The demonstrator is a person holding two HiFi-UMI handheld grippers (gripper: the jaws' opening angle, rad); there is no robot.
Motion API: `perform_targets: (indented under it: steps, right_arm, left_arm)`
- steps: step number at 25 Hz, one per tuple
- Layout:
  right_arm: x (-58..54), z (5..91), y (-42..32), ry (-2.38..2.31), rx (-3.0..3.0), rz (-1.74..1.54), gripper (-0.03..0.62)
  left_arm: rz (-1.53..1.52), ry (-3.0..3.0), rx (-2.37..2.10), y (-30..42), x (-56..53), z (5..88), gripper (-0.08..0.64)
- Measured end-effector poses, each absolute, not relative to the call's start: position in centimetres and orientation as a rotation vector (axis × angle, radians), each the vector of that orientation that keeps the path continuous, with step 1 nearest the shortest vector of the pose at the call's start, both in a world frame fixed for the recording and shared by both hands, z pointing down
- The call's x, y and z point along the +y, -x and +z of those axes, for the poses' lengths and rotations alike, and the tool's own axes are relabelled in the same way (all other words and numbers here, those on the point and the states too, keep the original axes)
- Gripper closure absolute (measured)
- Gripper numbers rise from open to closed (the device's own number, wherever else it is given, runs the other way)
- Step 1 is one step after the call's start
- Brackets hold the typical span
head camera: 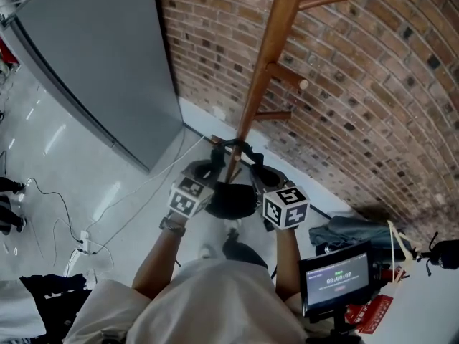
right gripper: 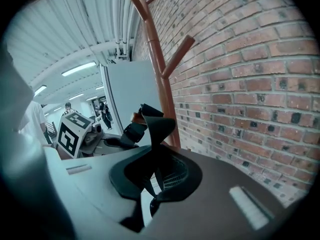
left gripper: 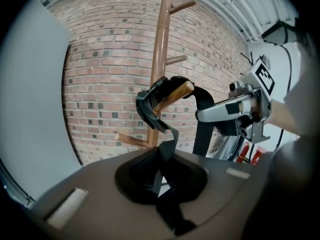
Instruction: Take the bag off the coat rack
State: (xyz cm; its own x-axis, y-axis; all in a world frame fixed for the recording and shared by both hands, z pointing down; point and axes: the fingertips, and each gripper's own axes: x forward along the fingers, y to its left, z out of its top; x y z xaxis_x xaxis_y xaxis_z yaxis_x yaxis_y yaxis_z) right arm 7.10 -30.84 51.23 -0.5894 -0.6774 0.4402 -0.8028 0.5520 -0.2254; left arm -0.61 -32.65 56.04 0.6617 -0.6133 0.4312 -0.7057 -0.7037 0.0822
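A wooden coat rack [head camera: 267, 56] stands against the brick wall. A black bag [head camera: 231, 201] hangs low beside its pole, and the bag's strap [head camera: 239, 147] is looped over a lower peg [left gripper: 175, 93]. My left gripper [head camera: 203, 172] and right gripper [head camera: 262, 175] are side by side just below that peg. In the left gripper view the left gripper [left gripper: 162, 176] is shut on a twisted strap [left gripper: 165, 149] that rises to the peg's tip. In the right gripper view the right gripper [right gripper: 155, 180] is shut on another part of the strap [right gripper: 156, 129].
A tall grey panel [head camera: 100, 63] stands left of the rack. Cables [head camera: 68, 228] trail over the white floor. At the lower right are a small screen [head camera: 336, 278], a grey cloth heap [head camera: 351, 231] and red items [head camera: 369, 312]. People stand far off [right gripper: 106, 113].
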Motion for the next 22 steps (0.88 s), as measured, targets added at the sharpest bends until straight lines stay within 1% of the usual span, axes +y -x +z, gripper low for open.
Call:
perform_targets:
  steps: [15,22]
  right_arm:
    - [-28.2,42.3,-7.7,-1.32,-2.645,0.504,0.586]
    - [-26.3,38.2,-7.9,-1.332,-2.729,0.43,0.586]
  left_arm:
    - [0.491,-2.751,-1.071,2.0,-29.4,48.9,0.557]
    - [0.406,-2.809,-1.089,2.8,-27.7,45.0,0.557]
